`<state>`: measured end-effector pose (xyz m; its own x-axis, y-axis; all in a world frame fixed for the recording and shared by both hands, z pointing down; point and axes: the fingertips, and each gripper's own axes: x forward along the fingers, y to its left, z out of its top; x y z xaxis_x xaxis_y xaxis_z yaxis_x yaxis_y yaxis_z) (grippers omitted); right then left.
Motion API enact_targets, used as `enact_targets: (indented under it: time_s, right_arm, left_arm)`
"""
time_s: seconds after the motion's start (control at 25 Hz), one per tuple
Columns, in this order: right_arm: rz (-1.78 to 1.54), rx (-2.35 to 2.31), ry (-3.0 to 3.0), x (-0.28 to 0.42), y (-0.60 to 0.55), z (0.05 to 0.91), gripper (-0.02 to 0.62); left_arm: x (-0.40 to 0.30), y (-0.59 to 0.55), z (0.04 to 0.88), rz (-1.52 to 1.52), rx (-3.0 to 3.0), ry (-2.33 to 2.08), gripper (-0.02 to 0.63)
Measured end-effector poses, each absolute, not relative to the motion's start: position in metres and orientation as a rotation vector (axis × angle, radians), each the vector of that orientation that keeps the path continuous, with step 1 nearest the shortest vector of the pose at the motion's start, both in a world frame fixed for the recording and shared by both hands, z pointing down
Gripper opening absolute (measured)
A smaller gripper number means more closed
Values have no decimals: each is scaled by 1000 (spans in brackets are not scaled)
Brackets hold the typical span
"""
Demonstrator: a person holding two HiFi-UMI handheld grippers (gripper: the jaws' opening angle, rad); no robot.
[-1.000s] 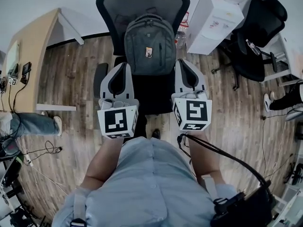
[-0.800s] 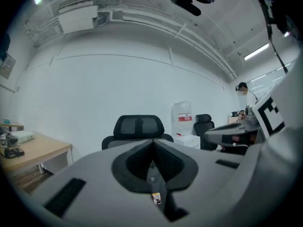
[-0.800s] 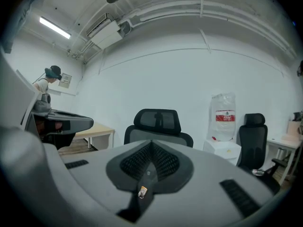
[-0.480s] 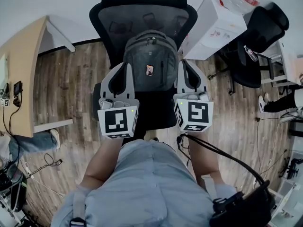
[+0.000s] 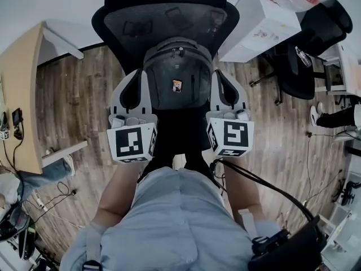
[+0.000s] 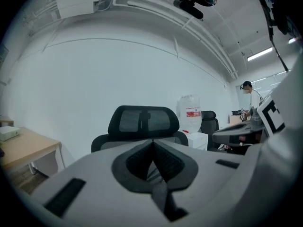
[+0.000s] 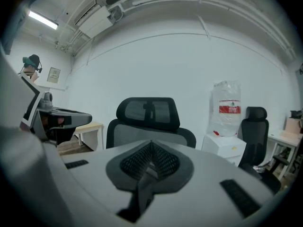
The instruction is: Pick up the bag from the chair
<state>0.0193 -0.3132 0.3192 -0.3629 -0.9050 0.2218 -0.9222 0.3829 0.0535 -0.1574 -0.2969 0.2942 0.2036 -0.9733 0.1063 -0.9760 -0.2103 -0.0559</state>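
Note:
A grey backpack (image 5: 177, 77) stands upright on the seat of a black mesh office chair (image 5: 169, 21), leaning on its backrest. My left gripper (image 5: 137, 77) is just left of the bag and my right gripper (image 5: 220, 77) just right of it, each beside the bag's lower half; whether they touch it I cannot tell. Both are shut with nothing between the jaws. In the left gripper view the jaws (image 6: 152, 143) meet below the chair's headrest (image 6: 143, 121). The right gripper (image 7: 151, 144) looks the same under the headrest (image 7: 148, 111). The bag is hidden in both gripper views.
A white water dispenser (image 5: 259, 21) with its bottle (image 7: 226, 110) stands right of the chair, with a second black chair (image 5: 304, 49) beyond it. A wooden desk (image 5: 20, 95) is at the left. Someone's leg (image 5: 338, 117) shows at the far right, and cables lie on the floor.
The view has closed in on the chair: bag and backrest are nearer and larger. Both grippers now flank the bag more closely, still shut.

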Motion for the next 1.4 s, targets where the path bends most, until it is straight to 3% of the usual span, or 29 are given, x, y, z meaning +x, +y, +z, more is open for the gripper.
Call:
enact_targets:
  time_s: [0.68,1.04,1.12,1.2,1.4]
  right_arm:
    - [421,1402,-2298,47,-338,477,2]
    - [428,1414,-2264,57,-351,490,9]
    - [434,1401,-2269,56,-355,492,40]
    - [442,1390,-2276,53,-362,495,118]
    - [426,1403,-2259,50,-370,506,279]
  left_arm:
    - [-137,-318,447,437,2170,-1865,2]
    - [-160,-324,462,461,2128,-1894,2]
    - [-162,-329,462,446,2145,-1886,3]
    - [-159,-336,461,428,2176,-1866,129]
    - [-154,-343,475,426,2187,-1813,254]
